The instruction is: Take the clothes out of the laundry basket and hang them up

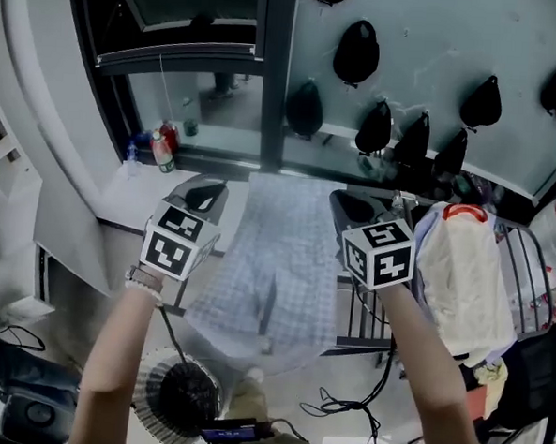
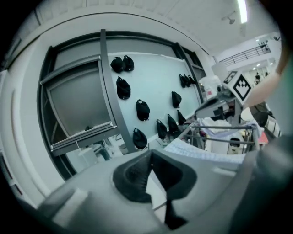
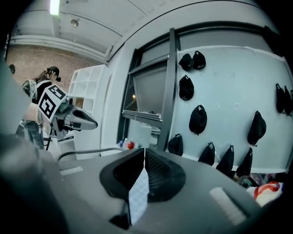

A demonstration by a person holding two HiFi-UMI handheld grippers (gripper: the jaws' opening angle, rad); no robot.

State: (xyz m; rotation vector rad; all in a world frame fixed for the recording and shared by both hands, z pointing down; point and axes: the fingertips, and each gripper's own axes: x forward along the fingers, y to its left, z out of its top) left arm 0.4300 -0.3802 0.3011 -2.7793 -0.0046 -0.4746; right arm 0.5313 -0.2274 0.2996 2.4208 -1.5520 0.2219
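Observation:
A pale checked garment [image 1: 280,263] hangs spread out in front of me, held by its top edge at both corners. My left gripper [image 1: 207,195] is shut on the left corner, and a strip of the cloth [image 2: 153,194] shows between its pads. My right gripper [image 1: 352,207] is shut on the right corner, with checked cloth [image 3: 138,194] pinched between its pads. Both grippers are raised at about the same height, in front of the window and wall. A round, ribbed, basket-like thing [image 1: 178,398] stands on the floor below my left arm.
A metal drying rack [image 1: 521,245] at the right carries a cream garment on an orange hanger [image 1: 463,265]. Several black caps [image 1: 356,50] hang on the wall ahead. Bottles [image 1: 162,148] stand on the window sill, and white shelves [image 1: 0,152] are at the left. Cables [image 1: 361,404] lie on the floor.

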